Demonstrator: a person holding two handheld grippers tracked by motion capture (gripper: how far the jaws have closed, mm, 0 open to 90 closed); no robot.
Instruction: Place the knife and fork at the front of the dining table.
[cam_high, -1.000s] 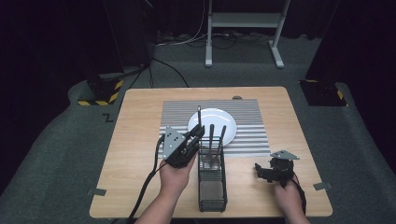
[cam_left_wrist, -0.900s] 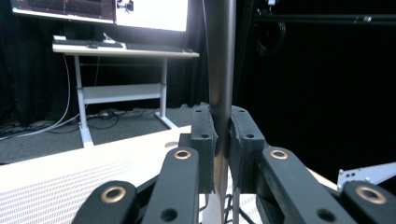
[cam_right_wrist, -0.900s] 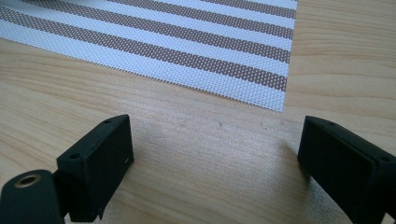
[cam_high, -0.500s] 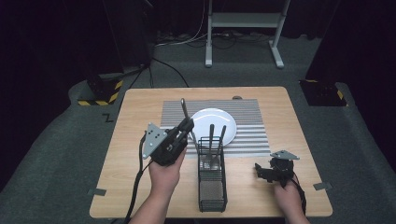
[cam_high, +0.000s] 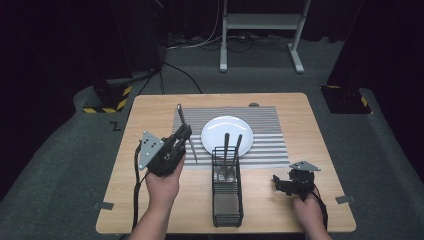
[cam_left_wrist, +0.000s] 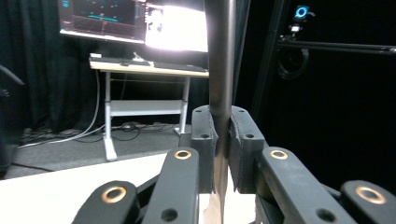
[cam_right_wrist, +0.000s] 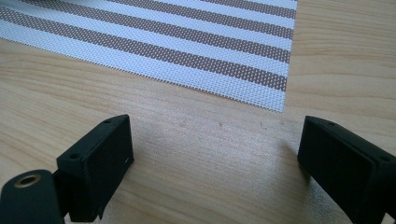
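Observation:
My left gripper (cam_high: 183, 134) is shut on a long grey metal utensil (cam_high: 186, 132), held over the left part of the striped placemat (cam_high: 267, 142), just left of the white plate (cam_high: 227, 129). In the left gripper view the utensil's handle (cam_left_wrist: 220, 56) rises straight up between the closed pads (cam_left_wrist: 203, 140). A black wire caddy (cam_high: 227, 202) stands in front of the plate with two more utensils (cam_high: 226, 146) upright in it. My right gripper (cam_high: 278, 183) rests low on the wooden table at the right, open (cam_right_wrist: 212, 149), with bare wood between its jaws.
The wooden table (cam_high: 145, 200) has bare room along its left and right sides. The placemat's near corner (cam_right_wrist: 275, 100) lies just ahead of the right gripper. Beyond the table are a desk frame (cam_high: 260, 30) and floor cables.
My left gripper has carried the utensil up out of the caddy area and leftward, to the left of the plate. The right gripper has not moved.

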